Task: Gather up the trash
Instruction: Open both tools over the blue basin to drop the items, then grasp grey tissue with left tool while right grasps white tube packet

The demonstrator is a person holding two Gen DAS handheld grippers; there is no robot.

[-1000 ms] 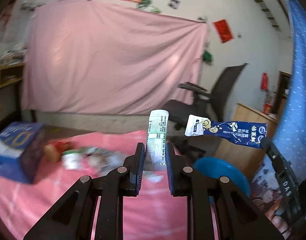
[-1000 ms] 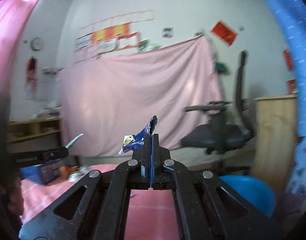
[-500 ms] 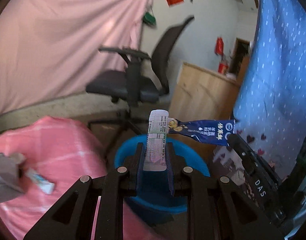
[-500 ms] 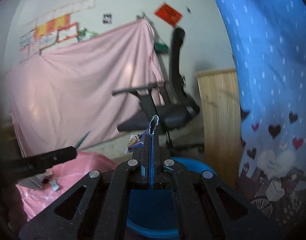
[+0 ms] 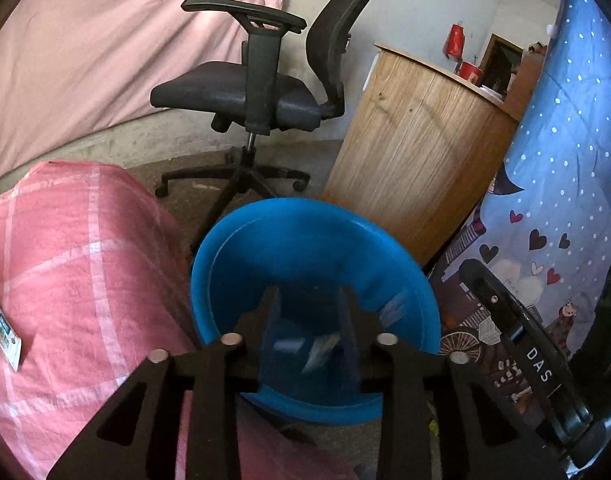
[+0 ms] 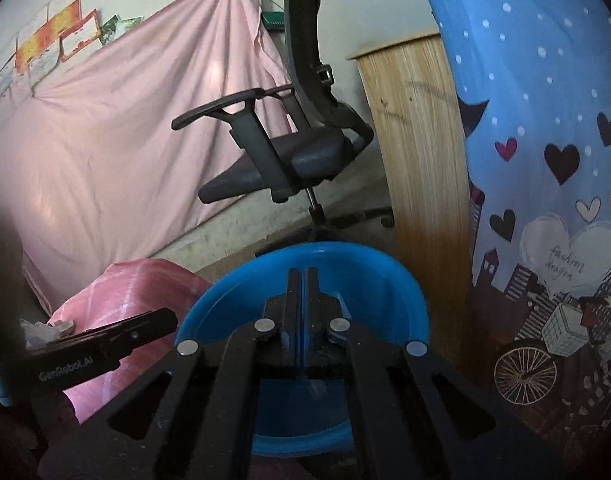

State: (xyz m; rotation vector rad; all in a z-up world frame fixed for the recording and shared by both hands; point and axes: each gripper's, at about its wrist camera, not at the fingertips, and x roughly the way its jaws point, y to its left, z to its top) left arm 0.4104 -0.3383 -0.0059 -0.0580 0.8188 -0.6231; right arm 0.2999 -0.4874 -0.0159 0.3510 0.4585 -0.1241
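Left wrist view: the left tongs (image 5: pixel 308 320) sit low in the middle, over a round, smooth blue plastic bin (image 5: pixel 241 256). Their jaws have just been opening and now stand apart with nothing between them. Pale scraps of trash (image 5: pixel 319 350) lie blurry inside the bin, hard to make out. At the left is a pink checked woven cloth (image 5: pixel 77 248) with a small flat packet (image 5: pixel 3 332) near the frame's left edge. A black office chair (image 5: pixel 257 92) stands above the bin, a wooden cabinet (image 5: pixel 417 148) at upper right. The right tongs are cut off at lower right.

Right wrist view: the right tongs (image 6: pixel 302 280) are pressed closed in the lower middle, over the same bin (image 6: pixel 209 312). A thin blue strip shows between the jaws lower down; I cannot tell what it is. A blue curtain (image 6: pixel 545 120) with hearts fills the right side. The left tongs poke in at lower left, dark and partly hidden.
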